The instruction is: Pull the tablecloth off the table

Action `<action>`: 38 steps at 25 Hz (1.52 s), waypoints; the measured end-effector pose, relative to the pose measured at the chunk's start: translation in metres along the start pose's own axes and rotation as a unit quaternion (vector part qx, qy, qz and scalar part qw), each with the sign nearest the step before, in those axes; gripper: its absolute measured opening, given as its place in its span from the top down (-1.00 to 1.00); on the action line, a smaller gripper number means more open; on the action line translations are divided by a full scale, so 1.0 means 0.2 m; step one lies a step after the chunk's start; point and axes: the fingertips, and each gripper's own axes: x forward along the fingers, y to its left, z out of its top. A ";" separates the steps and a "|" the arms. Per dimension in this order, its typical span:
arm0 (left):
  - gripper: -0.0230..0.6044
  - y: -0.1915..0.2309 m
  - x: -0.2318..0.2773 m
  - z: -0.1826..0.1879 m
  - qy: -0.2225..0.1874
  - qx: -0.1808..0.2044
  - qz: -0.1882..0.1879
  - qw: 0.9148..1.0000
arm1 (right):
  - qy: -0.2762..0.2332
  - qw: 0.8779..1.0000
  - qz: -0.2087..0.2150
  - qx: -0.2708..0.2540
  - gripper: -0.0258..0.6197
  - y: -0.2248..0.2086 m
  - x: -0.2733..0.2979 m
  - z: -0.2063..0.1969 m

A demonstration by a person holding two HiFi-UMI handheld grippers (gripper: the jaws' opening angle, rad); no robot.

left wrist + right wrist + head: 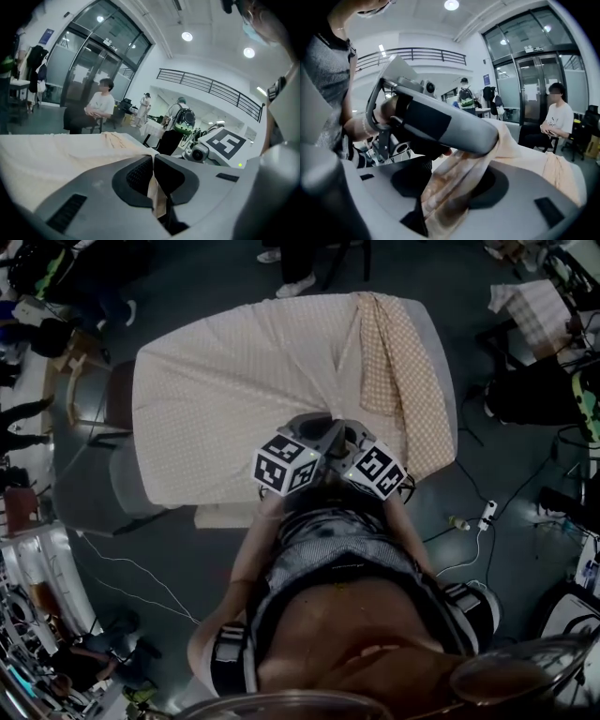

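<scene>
A cream dotted tablecloth [234, 390] covers the table [442, 352]; its right part is folded back in an orange-tinted strip [398, 371]. Both grippers meet at the near edge, side by side. My left gripper [323, 426] [153, 161] is shut on a pinched fold of the cloth [157, 194], which runs taut from the jaws onto the tabletop [56, 150]. My right gripper [354, 437] [450, 187] is open, with a loose bunch of cloth [454, 183] lying between its wide jaws, unpressed. The left gripper [440, 124] crosses just above that bunch.
A person sits on a chair [96, 110] beyond the far side; someone's feet [295, 282] stand at the far edge. A grey chair [94, 493] is at the table's left. Cables and a power strip [486, 514] lie on the floor at right, near another clothed table [539, 310].
</scene>
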 end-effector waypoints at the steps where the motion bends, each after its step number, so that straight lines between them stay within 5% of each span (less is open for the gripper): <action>1: 0.90 0.00 0.00 0.00 -0.001 -0.008 -0.010 1.000 | 0.004 1.000 0.007 -0.009 0.07 0.00 0.00 0.00; 3: 0.90 0.00 -0.01 -0.01 0.007 -0.007 -0.029 1.000 | 0.009 1.000 0.011 -0.019 0.17 0.00 -0.01 0.00; 5: 0.90 -0.01 -0.03 -0.03 0.033 0.009 -0.053 0.998 | 0.013 1.000 -0.001 -0.022 0.59 -0.03 -0.02 -0.01; 10: 0.89 0.03 -0.07 -0.06 0.054 0.032 -0.052 0.997 | 0.008 1.000 -0.023 0.011 0.71 -0.08 -0.02 -0.01; 13: 0.88 0.08 -0.10 -0.05 0.007 0.008 -0.019 1.000 | 0.005 0.999 -0.027 0.031 0.72 -0.10 0.00 -0.01; 16: 0.64 0.13 -0.17 -0.06 -0.041 -0.025 0.015 0.999 | 0.010 0.999 -0.027 0.034 0.72 -0.12 0.01 -0.01; 24: 0.34 0.40 -0.47 -0.18 -0.124 -0.111 0.093 0.982 | -0.011 0.996 -0.034 0.083 0.72 -0.16 0.00 -0.02; 29: 0.08 0.56 -0.56 -0.38 -0.066 -0.092 0.158 0.981 | -0.022 0.993 -0.037 0.107 0.72 -0.18 -0.01 -0.02; 35: -0.03 0.60 -0.53 -0.60 0.025 -0.042 0.154 0.987 | -0.021 0.993 -0.036 0.110 0.72 -0.17 0.03 0.00; 38: -0.06 0.62 -0.49 -0.74 0.096 0.017 0.162 0.982 | -0.021 0.993 -0.039 0.111 0.72 -0.16 0.03 0.01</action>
